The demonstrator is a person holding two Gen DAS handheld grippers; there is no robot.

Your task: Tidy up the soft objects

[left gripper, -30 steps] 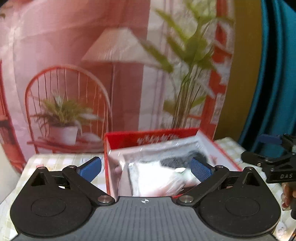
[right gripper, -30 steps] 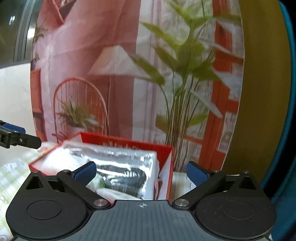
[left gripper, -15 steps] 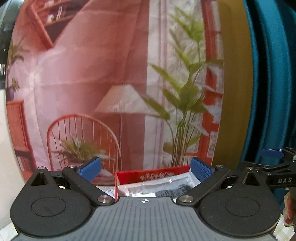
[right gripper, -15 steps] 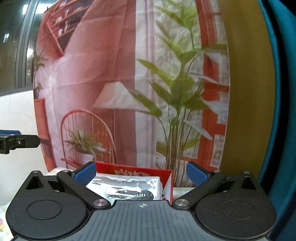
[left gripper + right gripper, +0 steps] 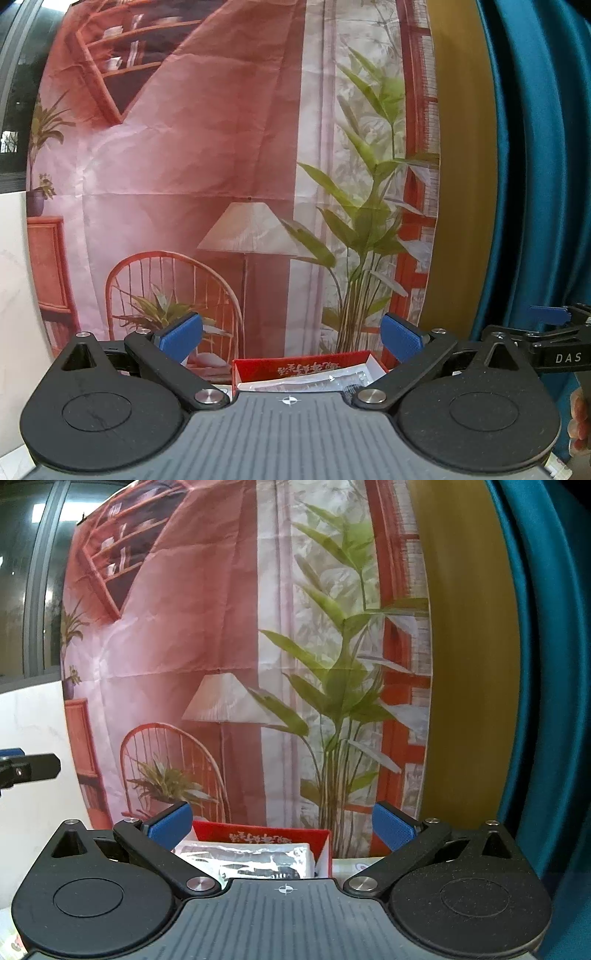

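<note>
Low down in both views, most of the red box (image 5: 303, 363) is hidden behind the black gripper bodies, so only its back wall and top show. Shiny plastic packs (image 5: 255, 858) of soft things lie inside it, and what they hold is hard to make out. The left gripper (image 5: 291, 338) is spread wide and holds nothing, up above the box. The right gripper (image 5: 280, 821) is wide open and empty too. A printed curtain (image 5: 221, 147) hangs behind the box. Some fingers (image 5: 580, 421) peek in, cut off at the left view's right edge.
</note>
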